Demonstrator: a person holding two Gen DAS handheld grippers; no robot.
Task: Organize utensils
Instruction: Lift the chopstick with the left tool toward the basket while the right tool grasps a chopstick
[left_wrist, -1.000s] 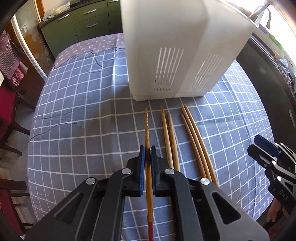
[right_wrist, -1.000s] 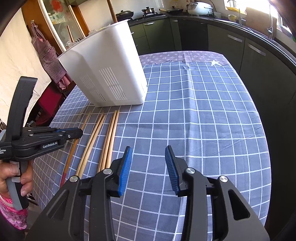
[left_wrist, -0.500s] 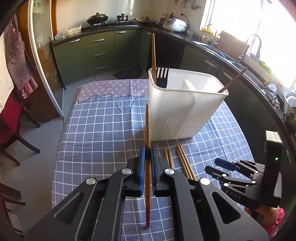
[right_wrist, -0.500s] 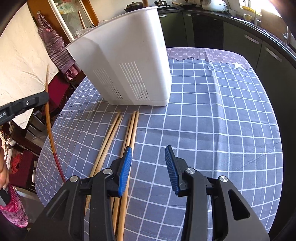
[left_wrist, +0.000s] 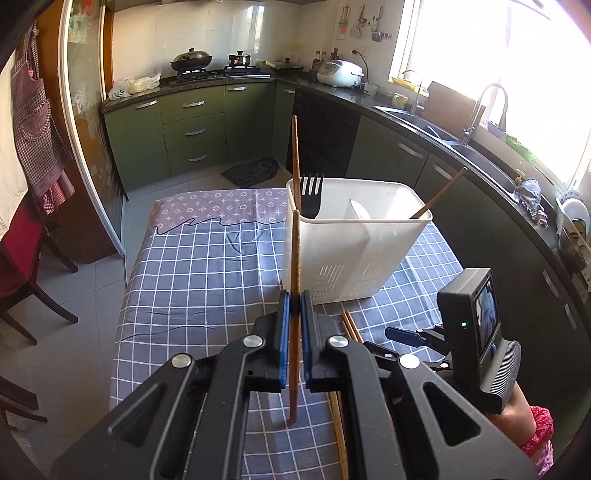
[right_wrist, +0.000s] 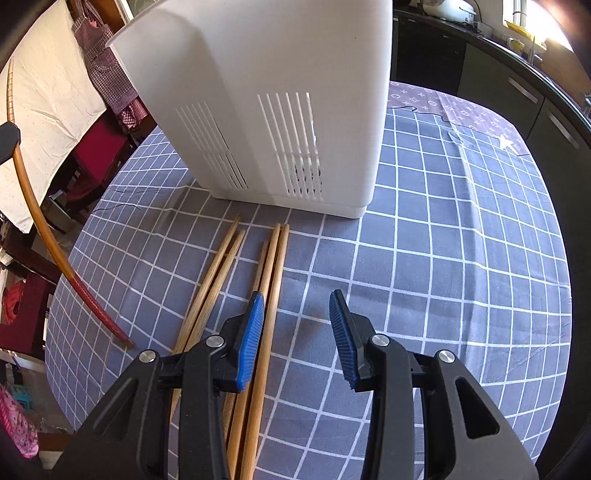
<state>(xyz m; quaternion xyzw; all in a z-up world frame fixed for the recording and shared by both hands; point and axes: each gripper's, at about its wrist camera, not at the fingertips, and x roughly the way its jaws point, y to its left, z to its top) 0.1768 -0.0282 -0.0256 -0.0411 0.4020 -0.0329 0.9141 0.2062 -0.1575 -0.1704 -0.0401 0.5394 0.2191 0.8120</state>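
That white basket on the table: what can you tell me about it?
The white utensil holder looks like plastic, a tall open-topped box with slotted vents low on its walls and an inner divider. It stands upright on the checked tablecloth. Inside stand a black fork and two chopsticks: one beside the fork, another leaning at the right corner.

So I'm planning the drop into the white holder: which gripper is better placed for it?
Left. The left gripper is shut on a chopstick, raised upright before the white holder. The right gripper is open and empty, low over the loose chopsticks on the tablecloth.
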